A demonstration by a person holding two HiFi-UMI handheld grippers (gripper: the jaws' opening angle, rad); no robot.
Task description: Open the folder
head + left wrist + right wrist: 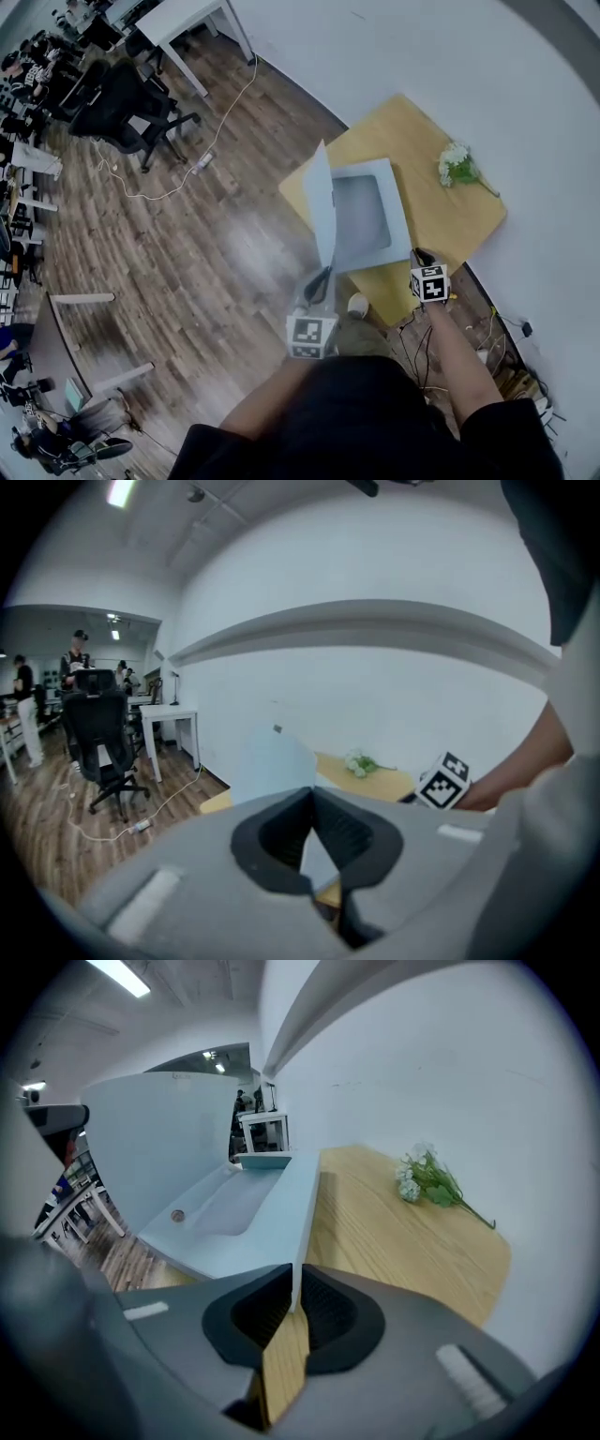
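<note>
Pinching the raised cover (321,202), likely light and floppy, by its near edge, your left gripper (319,281) is clamped at 9 o'clock of the folder (375,225) on the table (412,131), your right gripper (422,255) clamped on its 5 o'clock corner.

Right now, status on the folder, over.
Left tool shut on cover, lifted near upright. Right tool shut on folder base edge. Flowers lie clear.
</note>
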